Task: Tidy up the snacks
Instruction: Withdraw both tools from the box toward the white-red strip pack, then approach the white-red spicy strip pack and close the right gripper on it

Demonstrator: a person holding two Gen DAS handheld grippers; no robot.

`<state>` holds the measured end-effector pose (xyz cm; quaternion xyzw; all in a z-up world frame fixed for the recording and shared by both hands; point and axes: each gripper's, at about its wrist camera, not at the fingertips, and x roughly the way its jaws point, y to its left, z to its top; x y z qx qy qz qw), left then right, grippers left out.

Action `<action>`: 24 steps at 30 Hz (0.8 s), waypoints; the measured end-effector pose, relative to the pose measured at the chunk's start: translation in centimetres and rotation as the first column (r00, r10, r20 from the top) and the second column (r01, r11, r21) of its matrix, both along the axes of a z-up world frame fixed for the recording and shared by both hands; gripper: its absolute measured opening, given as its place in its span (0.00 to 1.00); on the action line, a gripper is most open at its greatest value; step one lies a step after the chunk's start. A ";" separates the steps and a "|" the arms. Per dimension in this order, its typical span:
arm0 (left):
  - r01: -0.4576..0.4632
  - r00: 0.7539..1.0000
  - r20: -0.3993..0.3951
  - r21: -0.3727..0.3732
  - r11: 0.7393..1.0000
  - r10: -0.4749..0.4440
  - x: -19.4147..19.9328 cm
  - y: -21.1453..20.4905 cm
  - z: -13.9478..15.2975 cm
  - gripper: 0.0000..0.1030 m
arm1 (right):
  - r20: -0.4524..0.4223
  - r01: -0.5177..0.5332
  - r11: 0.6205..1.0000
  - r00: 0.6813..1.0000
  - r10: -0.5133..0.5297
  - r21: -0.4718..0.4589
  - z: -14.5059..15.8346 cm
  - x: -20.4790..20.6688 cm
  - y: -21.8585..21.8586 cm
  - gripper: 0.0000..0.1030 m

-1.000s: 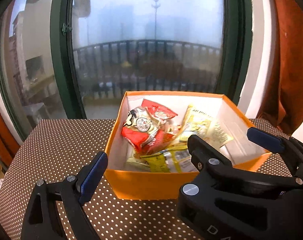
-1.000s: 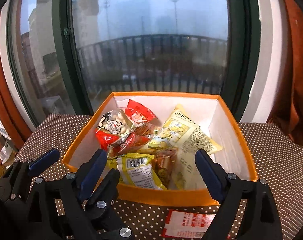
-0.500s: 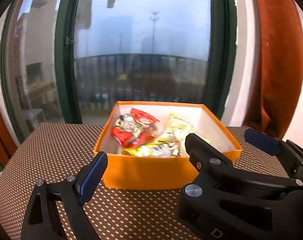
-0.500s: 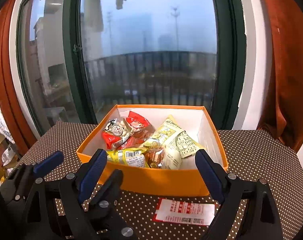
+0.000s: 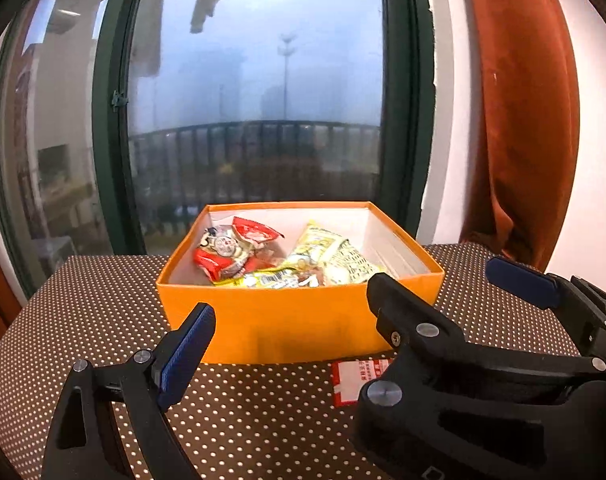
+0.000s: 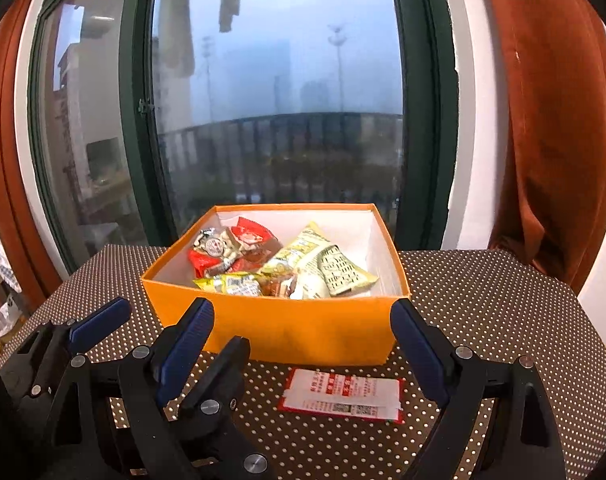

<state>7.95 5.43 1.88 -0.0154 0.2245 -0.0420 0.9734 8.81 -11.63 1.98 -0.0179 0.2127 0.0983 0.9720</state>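
Note:
An orange box (image 6: pixel 287 330) (image 5: pixel 303 328) stands on the dotted table and holds several snack packets, red ones (image 6: pixel 223 248) at its left and pale yellow ones (image 6: pixel 323 264) at its right. A flat red and white packet (image 6: pixel 343 396) lies on the table just in front of the box; part of it shows in the left wrist view (image 5: pixel 351 376). My right gripper (image 6: pixel 303 344) is open and empty, above that packet and in front of the box. My left gripper (image 5: pixel 287 344) is open and empty, beside the right one.
The brown table with white dots (image 6: pixel 503 320) stands against a large green-framed window (image 6: pixel 135 120). A rust curtain (image 6: pixel 551 140) hangs at the right. The right gripper's body (image 5: pixel 483 380) fills the lower right of the left wrist view.
Both grippers have pulled back from the box and tilted up. The box looks smaller and farther, and the red and white packet has come into fuller view.

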 end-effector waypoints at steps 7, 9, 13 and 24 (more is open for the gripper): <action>0.031 0.998 -0.055 0.006 0.999 -0.031 0.5 -0.8 -2.4 0.90 | -0.038 -0.005 1.000 0.999 0.004 -0.001 -2.2 0.4 -0.8 0.89; 0.039 0.997 -0.071 0.006 0.999 -0.038 0.8 -1.0 -3.1 0.90 | -0.056 -0.008 1.000 0.998 0.008 -0.006 -3.0 0.8 -0.9 0.89; 0.042 0.994 -0.104 0.011 0.999 -0.040 1.4 -1.0 -4.7 0.90 | -0.094 -0.004 1.000 0.996 0.004 -0.001 -4.5 1.6 -1.0 0.89; 0.066 0.968 -0.246 0.034 0.997 -0.055 3.3 -1.7 -8.7 0.90 | -0.216 0.027 1.000 0.976 -0.022 0.016 -9.1 4.2 -1.7 0.89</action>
